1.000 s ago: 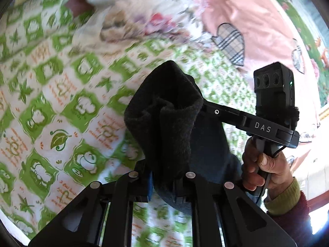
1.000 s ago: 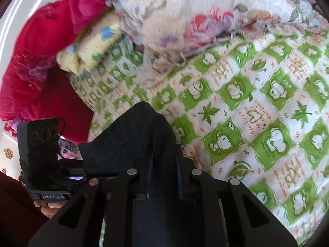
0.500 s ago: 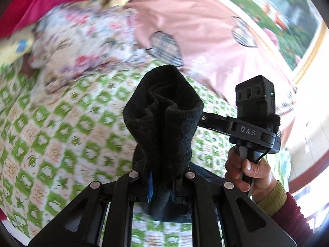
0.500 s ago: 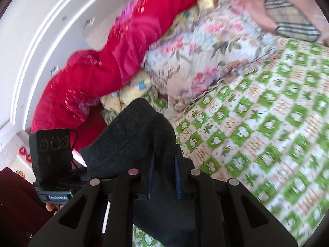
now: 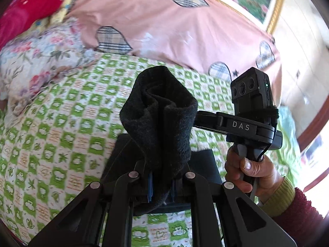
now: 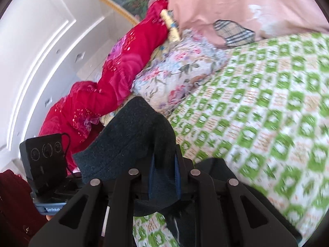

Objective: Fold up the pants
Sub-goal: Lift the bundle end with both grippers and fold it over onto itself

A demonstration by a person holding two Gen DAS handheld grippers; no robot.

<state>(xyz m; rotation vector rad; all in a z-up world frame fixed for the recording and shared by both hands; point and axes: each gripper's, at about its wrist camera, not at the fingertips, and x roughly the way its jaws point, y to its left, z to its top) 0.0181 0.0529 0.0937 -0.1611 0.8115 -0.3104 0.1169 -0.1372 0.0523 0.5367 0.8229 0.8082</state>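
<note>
I have the dark pants (image 5: 158, 123) pinched in both tools and lifted off the bed (image 5: 61, 144): the left hand-held gripper (image 5: 161, 183) is clamped narrow on a bunched edge that stands up at 12 o'clock from its jaws, and the right hand-held gripper (image 6: 164, 177) is likewise closed tight on a fold of the same cloth. In the left view the right tool sits at 3 o'clock, held by the person's hand (image 5: 250, 170); in the right view the left tool shows at 8 o'clock. More of the fabric hangs below both sets of jaws, near the green checked sheet. I judge this to be the carry phase of a fold: an edge is raised and being brought over. The next move, as I read it, calls for keeping both grips level and apart so the cloth stays taut, then lowering the held edge onto the part lying below with edges matched, and releasing only once it rests flat. The pink pillow (image 5: 164, 26) and floral bedding (image 6: 174, 72) lie at 12 o'clock, well apart.
</note>
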